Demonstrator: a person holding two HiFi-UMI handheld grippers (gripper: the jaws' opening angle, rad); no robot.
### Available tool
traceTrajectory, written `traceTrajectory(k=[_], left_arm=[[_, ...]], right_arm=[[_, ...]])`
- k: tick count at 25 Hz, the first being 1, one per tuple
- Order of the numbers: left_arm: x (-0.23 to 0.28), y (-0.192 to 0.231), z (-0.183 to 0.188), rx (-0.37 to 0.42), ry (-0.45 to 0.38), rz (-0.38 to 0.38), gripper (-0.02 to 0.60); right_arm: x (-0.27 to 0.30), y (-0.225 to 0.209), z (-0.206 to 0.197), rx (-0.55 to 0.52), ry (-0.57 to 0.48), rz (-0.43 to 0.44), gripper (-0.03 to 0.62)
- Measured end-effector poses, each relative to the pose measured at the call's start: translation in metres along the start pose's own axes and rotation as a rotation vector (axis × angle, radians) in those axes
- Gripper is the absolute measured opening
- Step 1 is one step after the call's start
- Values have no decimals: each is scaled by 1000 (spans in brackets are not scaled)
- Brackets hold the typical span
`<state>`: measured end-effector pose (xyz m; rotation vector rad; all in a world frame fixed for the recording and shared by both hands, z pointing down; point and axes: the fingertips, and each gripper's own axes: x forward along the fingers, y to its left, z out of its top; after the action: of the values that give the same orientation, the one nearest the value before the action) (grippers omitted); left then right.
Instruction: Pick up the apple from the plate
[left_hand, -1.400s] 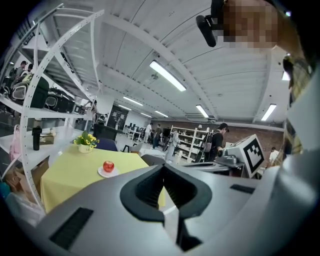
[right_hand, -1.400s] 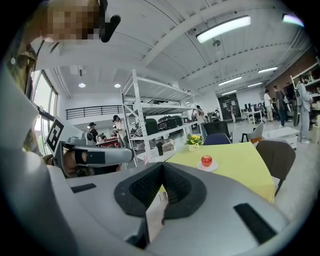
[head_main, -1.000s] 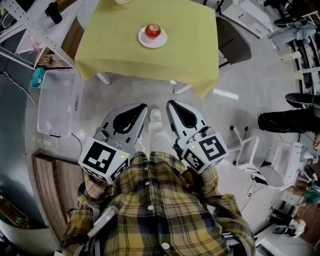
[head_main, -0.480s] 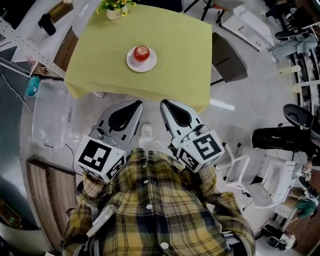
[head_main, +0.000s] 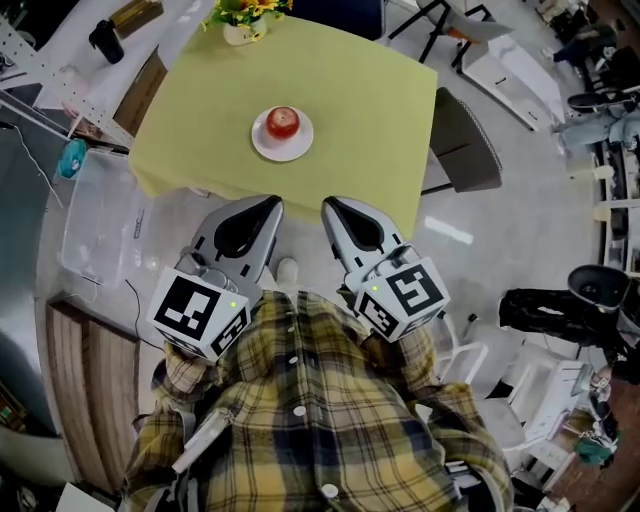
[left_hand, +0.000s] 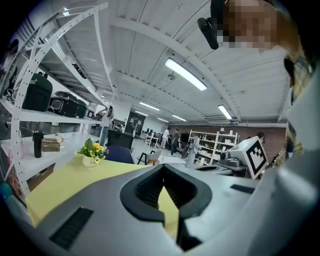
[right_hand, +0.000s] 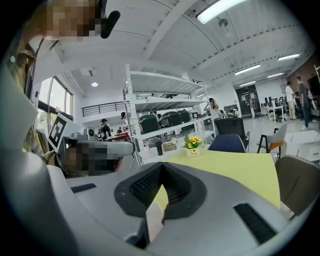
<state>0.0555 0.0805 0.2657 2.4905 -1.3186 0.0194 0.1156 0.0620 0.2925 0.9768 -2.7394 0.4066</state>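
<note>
Apple (head_main: 283, 121) sits on the white plate (head_main: 262, 146), far side. Left gripper (head_main: 268, 204) and right gripper (head_main: 333, 204) hover side by side near the yellow table (head_main: 375, 100) edge, both pinched shut, empty.

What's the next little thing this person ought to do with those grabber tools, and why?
Probably carry the right hand-held gripper forward over the yellow table toward the apple. The apple sits on its white plate mid-table, while both this one and the left hand-held gripper hang short of the table's near edge, jaws shut and empty.
</note>
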Motion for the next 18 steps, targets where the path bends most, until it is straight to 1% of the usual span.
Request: traceTrajectory(k=[5,9,13,18], left_arm=[[14,19,5,-8,-8,-6,8],[28,43,12,-7,-4,-35,8],[43,79,26,2,1,-67,8],[60,131,43,12,30,-117,8]], right_arm=[[22,-8,4,-6,3,9,-3],[47,-19,12,-1,2,-16,-3],[81,-30,24,5,-4,-56,-3],[131,-41,43,20,-14,-105,-3]])
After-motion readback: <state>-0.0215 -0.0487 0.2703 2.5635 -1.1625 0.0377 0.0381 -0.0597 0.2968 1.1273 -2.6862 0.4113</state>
